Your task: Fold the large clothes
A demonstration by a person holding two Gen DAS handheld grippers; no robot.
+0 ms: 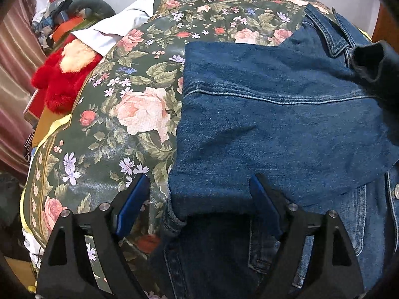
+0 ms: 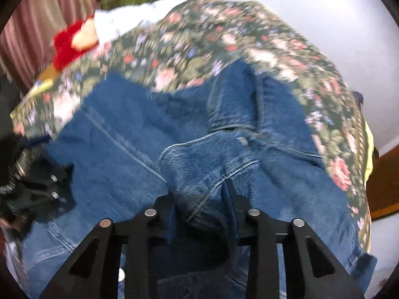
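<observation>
A blue denim jacket (image 1: 274,129) is spread on the right part of a tabletop covered by a floral cloth (image 1: 139,94), its collar at the far right. The left gripper (image 1: 197,194) is held over the jacket's near left corner with its jaws spread wide, one on each side of the denim edge, nothing pinched. A raised fold of the jacket (image 2: 199,174) is pinched between the nearly closed jaws of the right gripper (image 2: 199,194). A red plush toy (image 1: 67,74) lies at the far left, beside the cloth's edge.
</observation>
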